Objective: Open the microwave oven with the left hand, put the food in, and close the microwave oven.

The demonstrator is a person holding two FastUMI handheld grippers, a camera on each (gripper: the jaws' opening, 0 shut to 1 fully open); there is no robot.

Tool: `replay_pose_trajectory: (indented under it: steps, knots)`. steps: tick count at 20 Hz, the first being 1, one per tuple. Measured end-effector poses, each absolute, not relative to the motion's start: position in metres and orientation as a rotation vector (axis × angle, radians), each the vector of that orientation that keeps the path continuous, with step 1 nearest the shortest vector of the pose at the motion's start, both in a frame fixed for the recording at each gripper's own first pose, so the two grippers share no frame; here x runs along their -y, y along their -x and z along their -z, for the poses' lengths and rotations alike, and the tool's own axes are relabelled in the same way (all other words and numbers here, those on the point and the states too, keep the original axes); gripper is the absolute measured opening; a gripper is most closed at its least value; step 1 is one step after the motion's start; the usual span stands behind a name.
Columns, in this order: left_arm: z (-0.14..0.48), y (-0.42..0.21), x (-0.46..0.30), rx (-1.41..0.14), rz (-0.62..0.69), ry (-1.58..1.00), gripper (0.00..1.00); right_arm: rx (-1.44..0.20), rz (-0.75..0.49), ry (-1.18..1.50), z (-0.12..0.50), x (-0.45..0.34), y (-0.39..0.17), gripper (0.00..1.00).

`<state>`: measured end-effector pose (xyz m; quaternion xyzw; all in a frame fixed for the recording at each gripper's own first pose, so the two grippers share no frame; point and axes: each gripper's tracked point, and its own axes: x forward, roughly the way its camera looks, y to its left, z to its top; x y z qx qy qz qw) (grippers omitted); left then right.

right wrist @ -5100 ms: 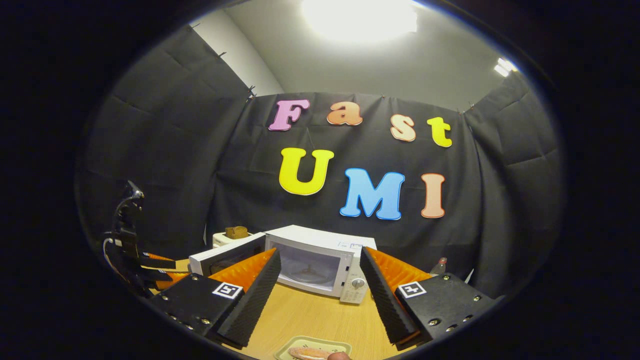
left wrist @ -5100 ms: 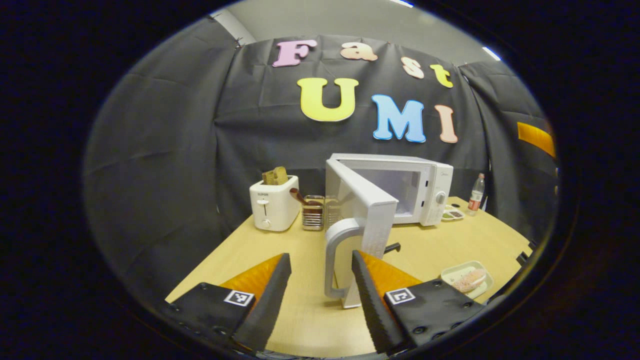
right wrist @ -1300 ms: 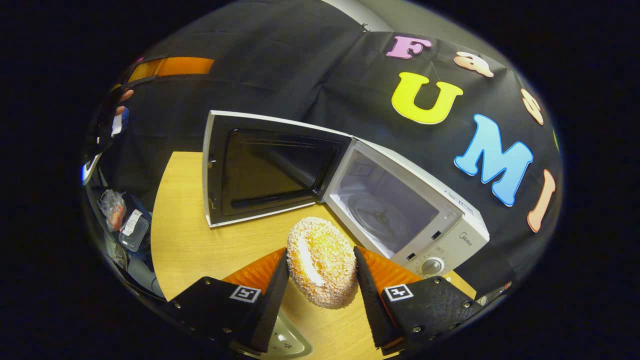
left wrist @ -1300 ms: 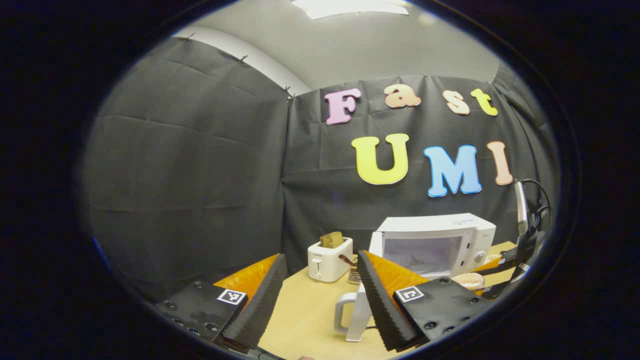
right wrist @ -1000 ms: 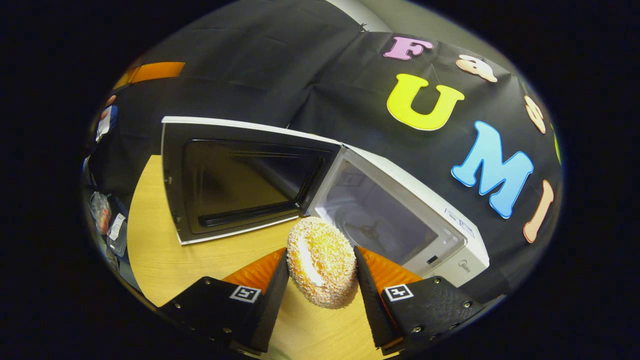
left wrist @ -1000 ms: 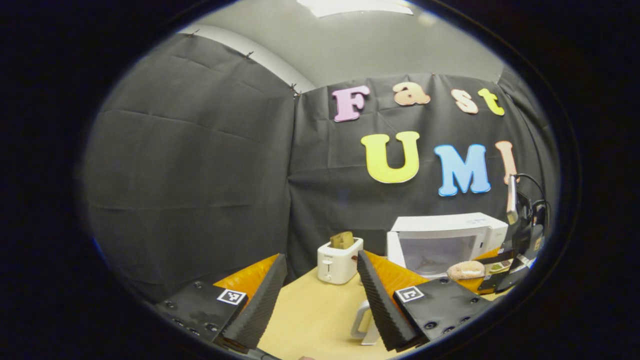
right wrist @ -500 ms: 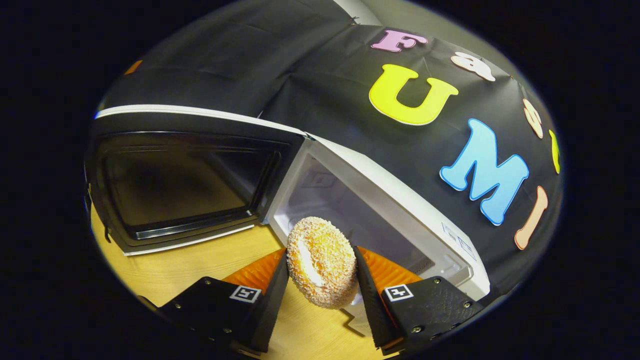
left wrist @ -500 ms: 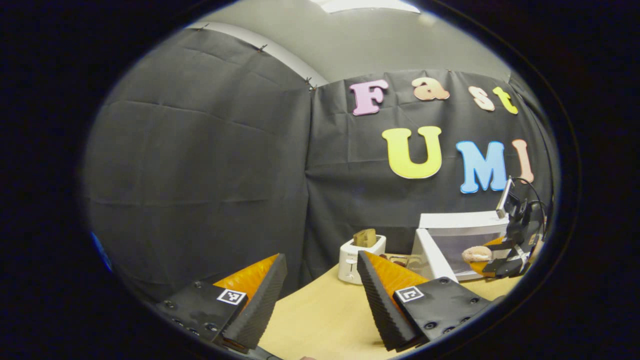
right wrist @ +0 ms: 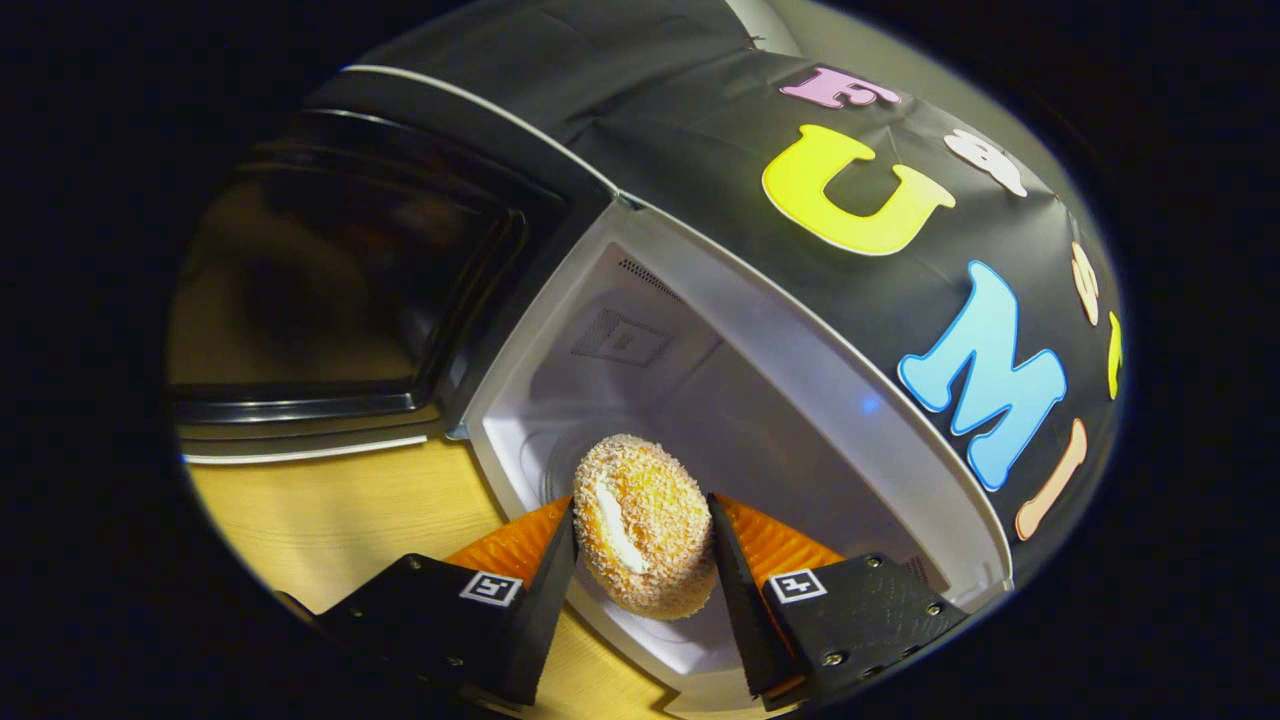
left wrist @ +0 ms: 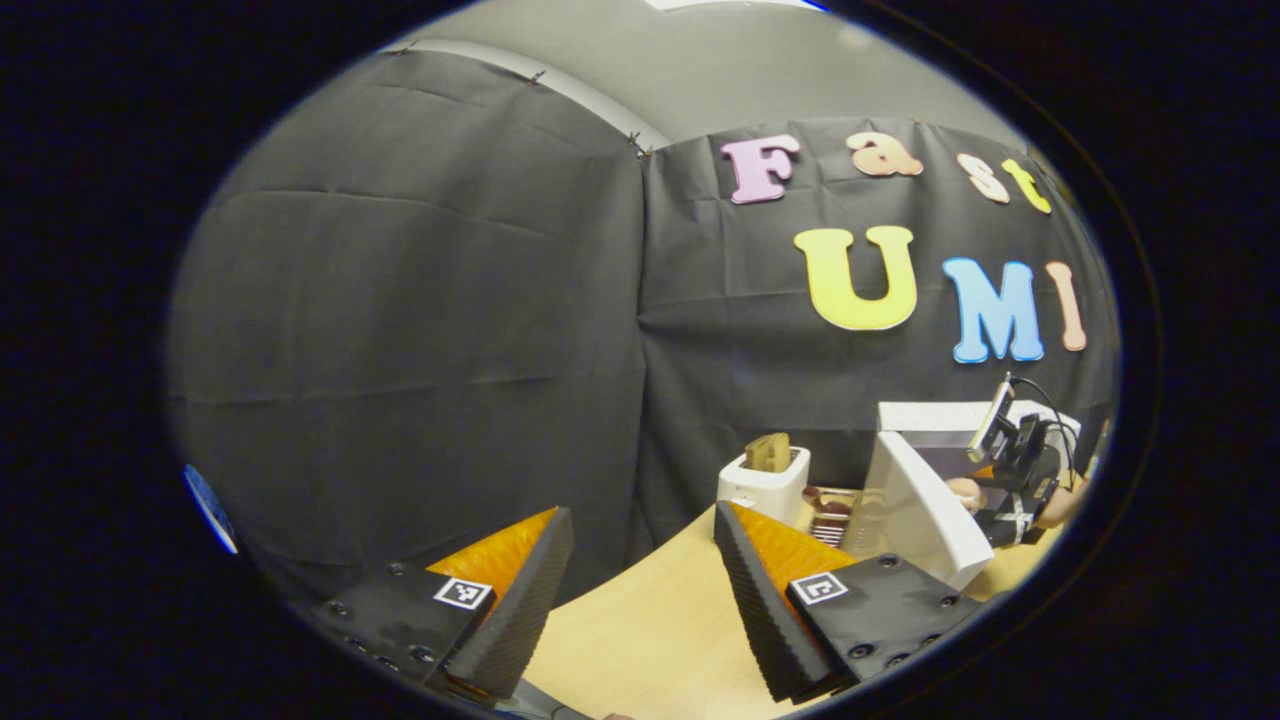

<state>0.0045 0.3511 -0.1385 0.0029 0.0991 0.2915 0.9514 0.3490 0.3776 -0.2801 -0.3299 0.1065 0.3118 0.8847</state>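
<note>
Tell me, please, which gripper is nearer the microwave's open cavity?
Right. The right gripper holds the doughnut at the microwave opening; the left gripper hangs back, off to its side.

- The right gripper (right wrist: 640, 560) is pinching its load between both fingers (each one pressing a side).
- The left gripper (left wrist: 632, 580) is hovering with fingers spread apart, gripping nothing.

Microwave (right wrist: 800, 400) taken as my landmark, standing on the table (right wrist: 330, 520). Its door (right wrist: 330, 290) is swung out to its left. The doughnut (right wrist: 642, 525) I hold sits at its mouth, before the cavity. Toaster (left wrist: 765, 482) stands left of the microwave, a rack (left wrist: 828, 505) between them.
</note>
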Motion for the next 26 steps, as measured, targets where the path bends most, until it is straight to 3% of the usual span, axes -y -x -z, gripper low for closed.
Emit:
replay_pose_trajectory:
  steps: [6,9,10,11,18,26]
  knots:
    - [0.149,-0.007,-0.351,-0.223,-0.593,-0.002,0.93,-0.253,-0.594,0.725,0.306,-0.377,-0.37,0.75]
    - [0.153,-0.008,-0.348,-0.23,-0.576,-0.008,0.93,-0.248,-0.591,0.728,0.304,-0.376,-0.373,0.8]
    - [0.154,-0.01,-0.346,-0.232,-0.572,-0.006,0.93,-0.24,-0.593,0.721,0.3,-0.377,-0.371,0.83]
    - [0.159,-0.017,-0.342,-0.236,-0.568,-0.005,0.93,-0.237,-0.59,0.715,0.296,-0.376,-0.37,0.95]
    - [0.179,-0.04,-0.317,-0.251,-0.494,-0.021,0.94,-0.247,-0.581,0.57,0.262,-0.359,-0.329,0.96]
    - [0.216,-0.064,-0.283,-0.295,-0.4,-0.01,0.93,-0.172,-0.553,0.364,0.181,-0.323,-0.283,0.97]
